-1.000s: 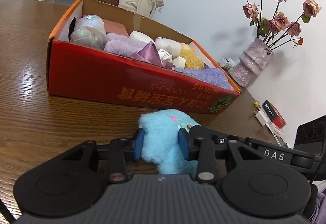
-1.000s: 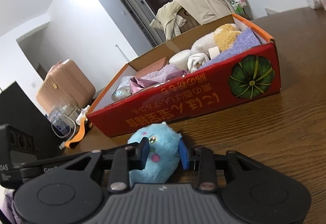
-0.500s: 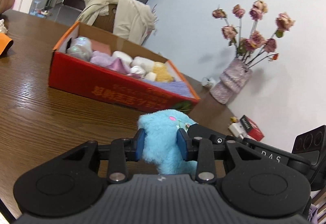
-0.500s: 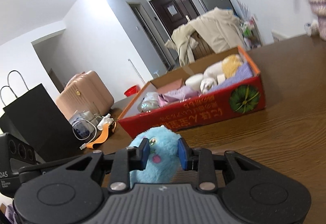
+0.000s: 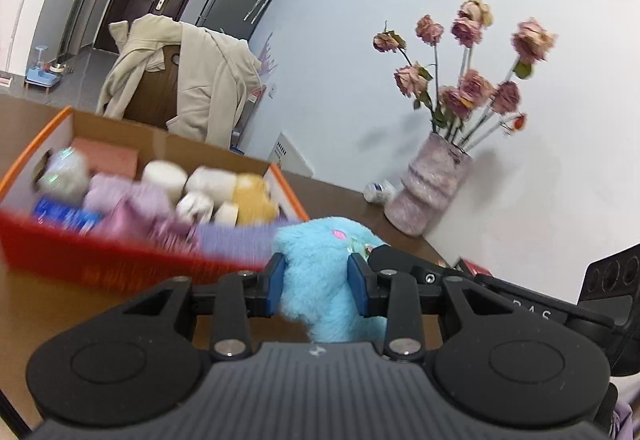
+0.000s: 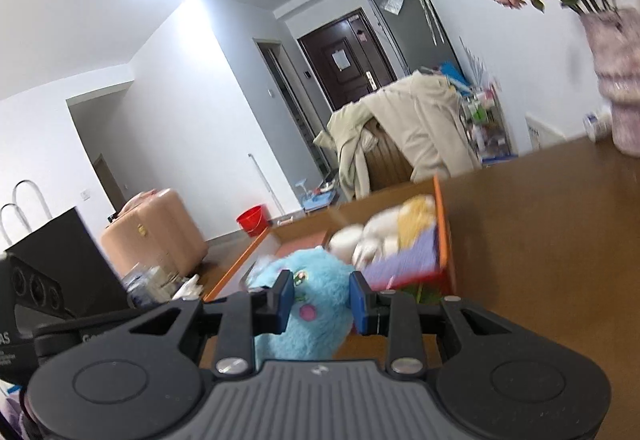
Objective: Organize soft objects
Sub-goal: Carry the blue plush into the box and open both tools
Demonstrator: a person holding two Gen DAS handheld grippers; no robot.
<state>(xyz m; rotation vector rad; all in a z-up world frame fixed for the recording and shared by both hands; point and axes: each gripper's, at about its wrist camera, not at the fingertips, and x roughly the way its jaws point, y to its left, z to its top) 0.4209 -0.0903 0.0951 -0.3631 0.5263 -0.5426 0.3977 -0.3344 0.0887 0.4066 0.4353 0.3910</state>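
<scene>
Wooden table (image 5: pixel 60 304), both claws clamping blue plush toy (image 5: pixel 320 280).

Both wrist views look forward, tilted slightly down, close over their fingers; they share the red box (image 5: pixel 132 260) (image 6: pixel 444 240) (blurred) at twelve o'clock.
</scene>
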